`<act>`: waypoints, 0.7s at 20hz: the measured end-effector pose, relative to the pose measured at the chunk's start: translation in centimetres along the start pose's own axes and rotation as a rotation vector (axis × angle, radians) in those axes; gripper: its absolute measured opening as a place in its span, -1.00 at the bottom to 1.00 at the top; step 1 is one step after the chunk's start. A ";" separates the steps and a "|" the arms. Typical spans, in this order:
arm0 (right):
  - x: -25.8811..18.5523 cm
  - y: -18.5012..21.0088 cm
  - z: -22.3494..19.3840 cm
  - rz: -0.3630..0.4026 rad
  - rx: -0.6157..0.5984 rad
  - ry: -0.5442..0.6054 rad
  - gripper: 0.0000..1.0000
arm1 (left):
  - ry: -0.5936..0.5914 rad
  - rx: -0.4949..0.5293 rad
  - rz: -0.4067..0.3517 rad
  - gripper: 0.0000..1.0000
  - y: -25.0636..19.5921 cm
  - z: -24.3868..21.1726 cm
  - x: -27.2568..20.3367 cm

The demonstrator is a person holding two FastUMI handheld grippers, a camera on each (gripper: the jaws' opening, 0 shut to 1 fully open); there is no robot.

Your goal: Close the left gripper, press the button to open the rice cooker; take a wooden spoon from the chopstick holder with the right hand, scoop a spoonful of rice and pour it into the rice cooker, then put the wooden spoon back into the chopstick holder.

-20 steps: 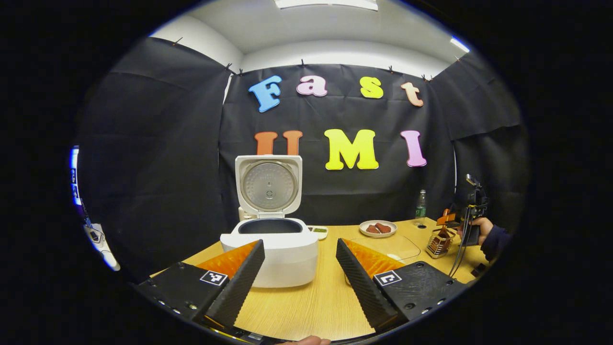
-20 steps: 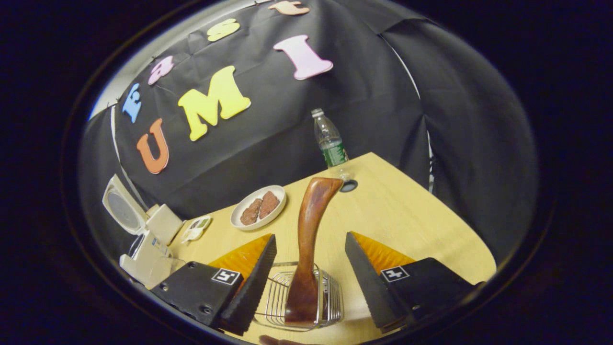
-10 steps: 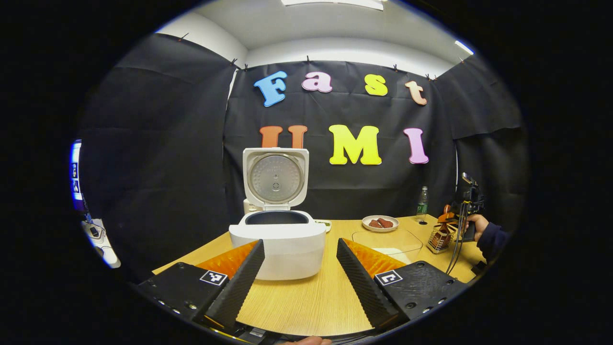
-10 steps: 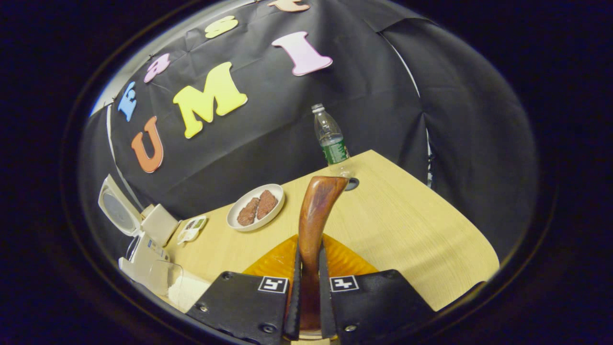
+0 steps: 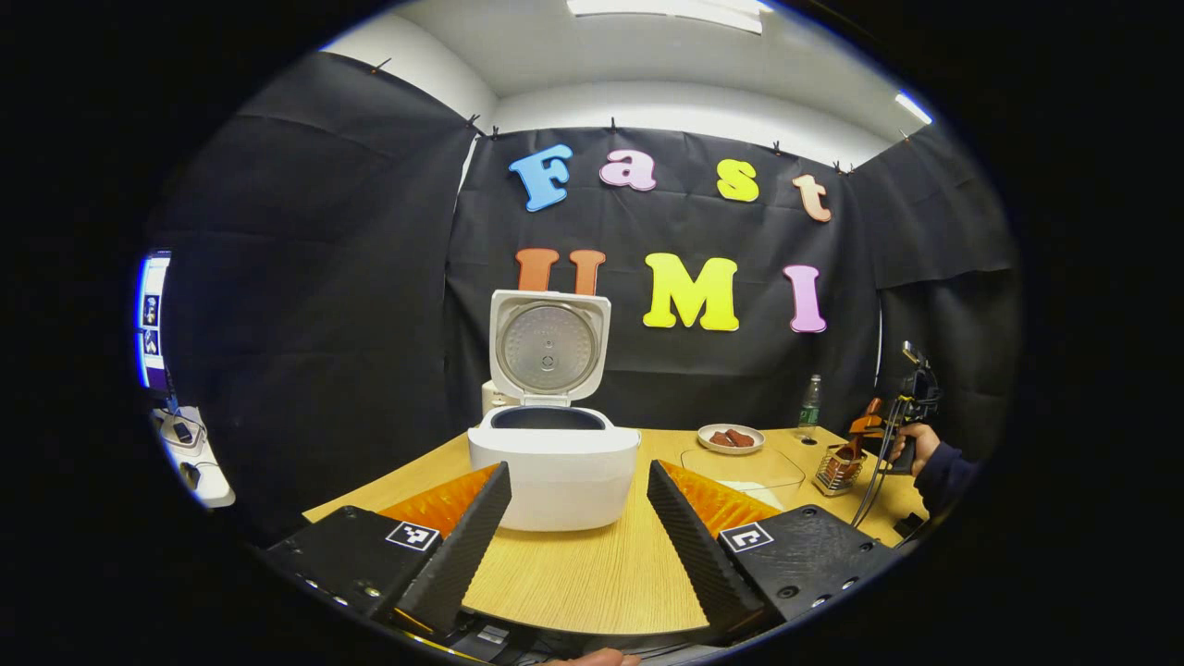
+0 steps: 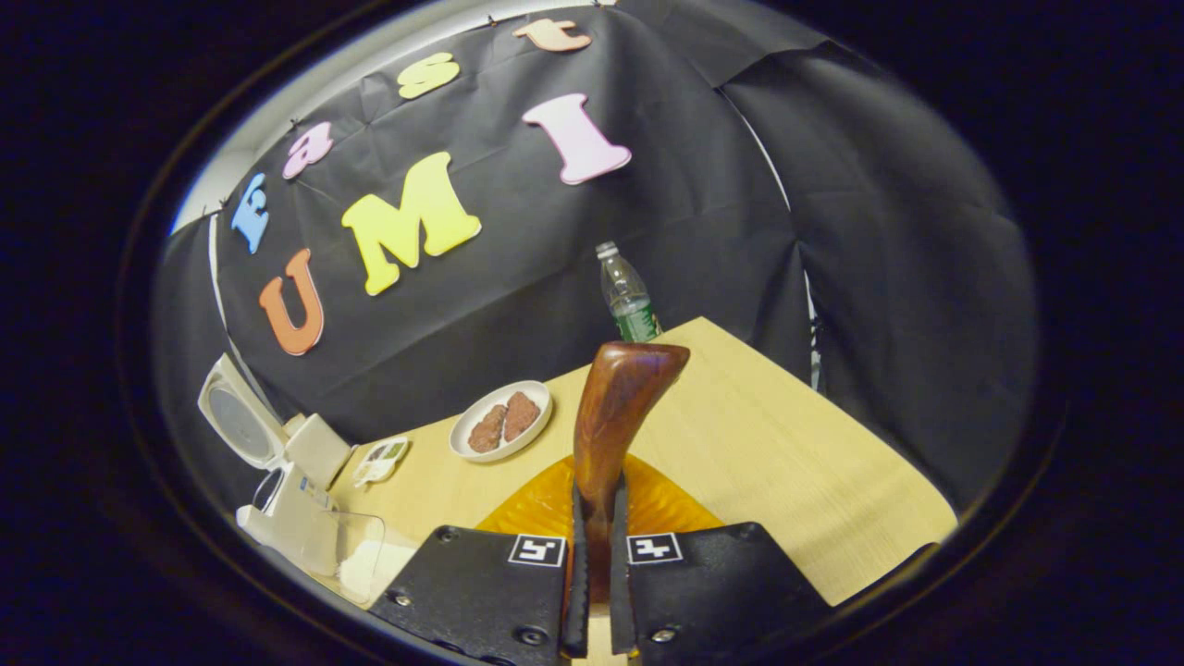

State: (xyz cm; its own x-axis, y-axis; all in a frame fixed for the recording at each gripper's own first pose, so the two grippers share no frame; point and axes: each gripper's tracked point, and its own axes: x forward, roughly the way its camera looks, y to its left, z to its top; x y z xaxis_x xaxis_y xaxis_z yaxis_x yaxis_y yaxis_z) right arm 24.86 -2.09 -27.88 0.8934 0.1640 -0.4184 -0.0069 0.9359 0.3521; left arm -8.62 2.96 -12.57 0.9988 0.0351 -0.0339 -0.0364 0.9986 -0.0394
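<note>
Right gripper (image 6: pixel 592 564): jaws clenched on the wooden spoon (image 6: pixel 612 416), both fingers pressing its handle low down, the rest standing up and curving away from me. Left gripper (image 5: pixel 575 527): jaws released, holding nothing, hanging over the table (image 5: pixel 592 583) in front of the rice cooker (image 5: pixel 553 458), whose lid stands up with the pot open.

From the left gripper view, the chopstick holder (image 5: pixel 837 470) sits far right on the table, with my right hand (image 5: pixel 908 442) just above it. The clear rice container (image 6: pixel 356 560) lies between holder and cooker, white rice in it.

Risks, as I judge them:
- The grip is narrow on a smooth, rounded handle. The spoon may pivot in the jaws once loaded and spill rice on the table.
- The bowl end is hidden below my fingers; I cannot tell whether it is clear of the wire holder. Catching could tip it.
- The plate of meat (image 6: pixel 499 421) and water bottle (image 6: pixel 627 296) stand behind; a wide swing could clip them.
</note>
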 end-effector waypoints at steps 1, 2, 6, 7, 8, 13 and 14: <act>-0.7 0.3 0.8 -0.008 -0.010 -0.021 -0.78 | -0.007 0.005 0.000 0.89 0.1 0.2 -0.3; -1.4 0.7 1.4 -0.015 -0.025 -0.042 -0.78 | -0.013 0.008 0.002 0.89 0.3 0.3 -0.6; -4.4 3.1 3.9 -0.039 -0.089 -0.120 -0.78 | -0.025 -0.005 -0.011 0.88 0.9 0.5 -1.7; -5.0 4.1 4.3 -0.036 -0.109 -0.133 -0.78 | -0.025 -0.009 -0.013 0.88 1.1 0.7 -1.8; -5.6 4.9 4.5 -0.037 -0.125 -0.146 -0.78 | -0.026 -0.011 -0.013 0.89 1.4 0.6 -1.8; -7.0 10.0 4.1 0.006 -0.176 -0.172 -0.79 | -0.022 -0.009 -0.010 0.89 2.2 0.0 -2.1; -7.1 11.1 3.7 0.017 -0.178 -0.167 -0.78 | -0.020 -0.008 -0.010 0.89 2.3 -0.1 -2.1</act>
State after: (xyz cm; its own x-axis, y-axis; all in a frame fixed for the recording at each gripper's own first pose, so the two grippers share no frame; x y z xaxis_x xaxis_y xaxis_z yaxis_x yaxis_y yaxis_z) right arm 20.05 6.02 -17.89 0.9543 0.1404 -0.2637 -0.0888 0.9761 0.1983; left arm -10.85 5.21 -12.74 0.9996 0.0260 -0.0136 -0.0266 0.9985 -0.0480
